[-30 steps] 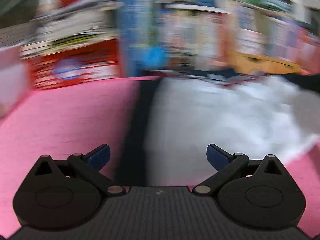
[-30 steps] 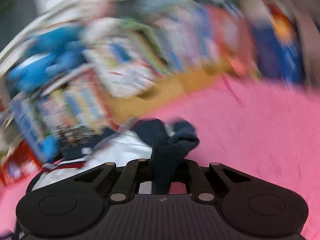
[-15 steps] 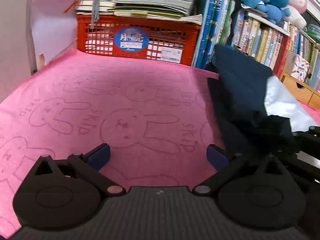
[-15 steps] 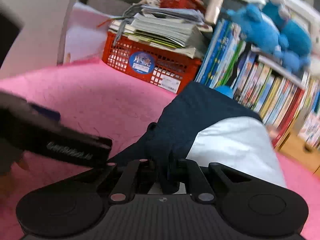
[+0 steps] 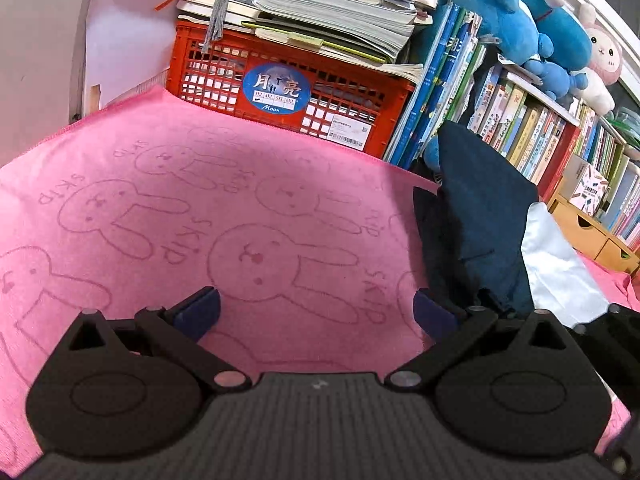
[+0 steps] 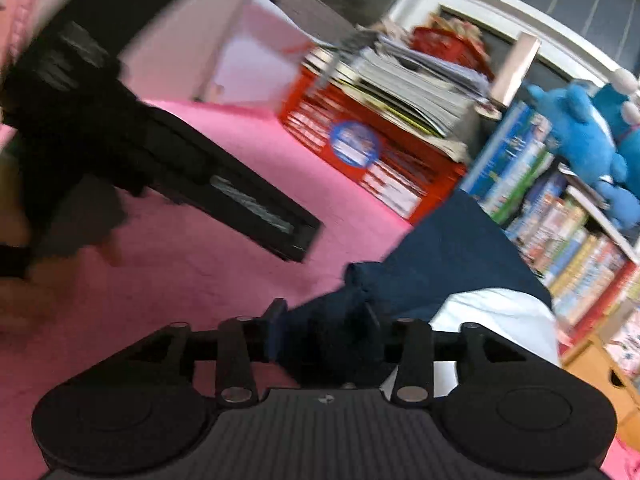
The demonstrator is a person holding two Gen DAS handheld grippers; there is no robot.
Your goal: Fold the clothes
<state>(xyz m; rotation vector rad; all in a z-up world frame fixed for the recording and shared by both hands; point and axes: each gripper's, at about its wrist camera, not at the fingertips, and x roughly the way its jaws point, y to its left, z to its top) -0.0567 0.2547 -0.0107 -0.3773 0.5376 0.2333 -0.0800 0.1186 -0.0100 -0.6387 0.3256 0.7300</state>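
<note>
The left gripper (image 5: 316, 308) hangs low over a pink towel (image 5: 180, 208) printed with rabbit outlines and the word SKIP; its two blue-tipped fingers (image 5: 198, 308) stand wide apart and only the towel shows between them. The garment (image 5: 476, 216), dark navy with a white panel, lies in a loose heap on the right part of the towel, just in front of a row of upright books (image 5: 516, 120), and its dark edge passes close beside the right finger of the left gripper without being between the fingers. In the right wrist view the right gripper (image 6: 324, 320) has its fingers (image 6: 276, 316) partly spread and they are opening at this moment; a bunched fold of the navy garment (image 6: 432, 264) lies between them, and the pads do not seem to press on it, although this view is blurred. The white panel (image 6: 500, 316) of the garment lies to the right of that fold. To the left in the same view the body of the left gripper (image 6: 240, 196) reaches over the towel, and part of a hand shows behind it, out of focus. At the far edge of the towel stands a red plastic crate (image 5: 288, 84) with a round blue sticker, with a pile of papers and notebooks (image 5: 336, 4) on top. Blue plush toys (image 5: 516, 20) sit above the books.
</note>
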